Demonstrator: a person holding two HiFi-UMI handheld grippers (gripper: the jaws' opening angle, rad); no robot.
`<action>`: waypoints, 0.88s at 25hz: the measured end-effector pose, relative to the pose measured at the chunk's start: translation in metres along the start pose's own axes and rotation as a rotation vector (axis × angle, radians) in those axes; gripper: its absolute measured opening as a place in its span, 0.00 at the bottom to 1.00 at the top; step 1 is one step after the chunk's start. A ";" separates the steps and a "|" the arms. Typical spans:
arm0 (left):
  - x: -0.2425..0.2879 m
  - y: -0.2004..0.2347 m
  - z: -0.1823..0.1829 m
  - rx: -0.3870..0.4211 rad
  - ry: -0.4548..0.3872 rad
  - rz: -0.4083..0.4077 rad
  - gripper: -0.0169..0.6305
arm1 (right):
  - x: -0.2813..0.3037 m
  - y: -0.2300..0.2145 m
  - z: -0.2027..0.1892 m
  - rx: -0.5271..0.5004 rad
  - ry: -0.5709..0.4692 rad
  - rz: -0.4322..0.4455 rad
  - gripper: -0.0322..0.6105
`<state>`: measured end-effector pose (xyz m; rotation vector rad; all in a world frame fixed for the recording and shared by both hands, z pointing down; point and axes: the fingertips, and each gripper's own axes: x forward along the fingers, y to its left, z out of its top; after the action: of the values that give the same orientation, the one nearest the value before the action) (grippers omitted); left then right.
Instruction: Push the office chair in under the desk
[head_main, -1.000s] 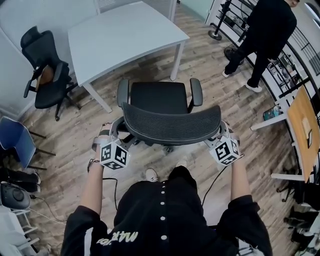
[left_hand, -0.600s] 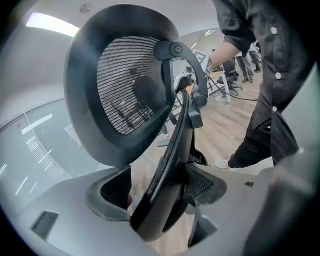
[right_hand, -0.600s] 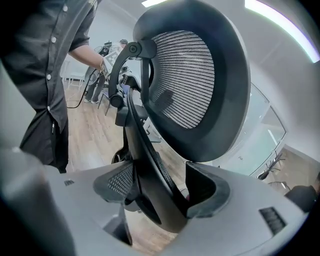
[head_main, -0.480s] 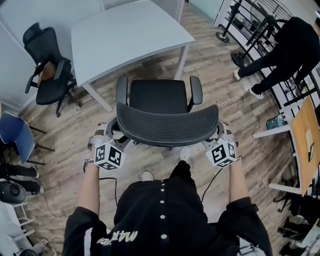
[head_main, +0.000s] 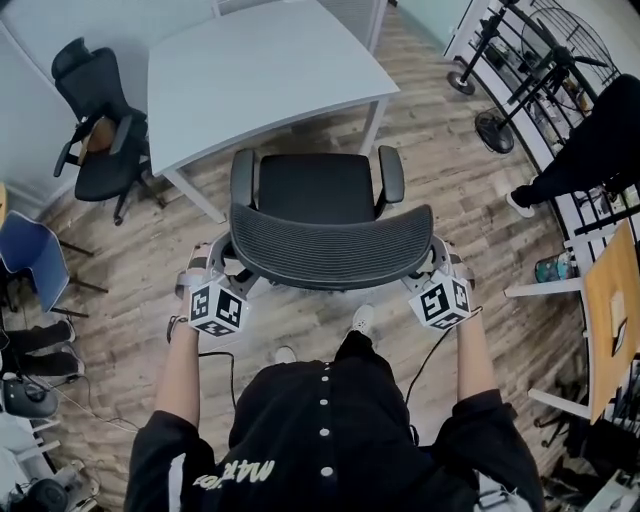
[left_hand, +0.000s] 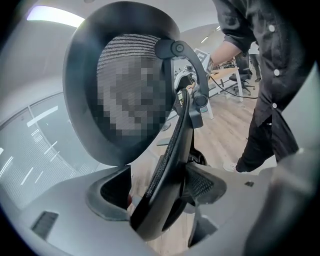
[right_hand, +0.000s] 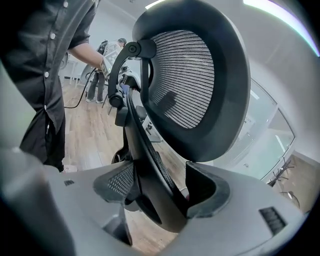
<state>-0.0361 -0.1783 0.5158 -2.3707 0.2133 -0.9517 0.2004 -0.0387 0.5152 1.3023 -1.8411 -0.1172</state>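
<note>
Grey-brown wood-plank floor (head_main: 130, 250), pale wall (head_main: 60, 25) at the far left, spare black chair (head_main: 95, 150) beside it, blue chair (head_main: 25, 265) nearer, floor fan (head_main: 495, 130) and wooden tabletop (head_main: 610, 300) on the right

Your office chair (head_main: 330, 235) is black, its backrest a fine ribbed mesh. The desk (head_main: 250, 70) is pale grey-white. The floor (head_main: 440, 150) shows brown-grey wood planks. Your left gripper (head_main: 222, 275) and right gripper (head_main: 432, 270) are grey, each carrying 1 white cube patterned with black squares.
</note>
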 end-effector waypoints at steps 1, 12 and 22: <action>0.005 0.002 0.002 -0.005 0.004 0.004 0.58 | 0.003 -0.006 -0.003 -0.004 -0.003 0.004 0.56; 0.046 0.023 0.018 -0.057 0.062 0.043 0.58 | 0.034 -0.061 -0.024 -0.045 -0.042 0.052 0.56; 0.068 0.033 0.031 -0.106 0.117 0.088 0.58 | 0.054 -0.099 -0.037 -0.095 -0.093 0.099 0.56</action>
<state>0.0371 -0.2150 0.5194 -2.3811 0.4194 -1.0619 0.2924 -0.1134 0.5186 1.1551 -1.9509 -0.2133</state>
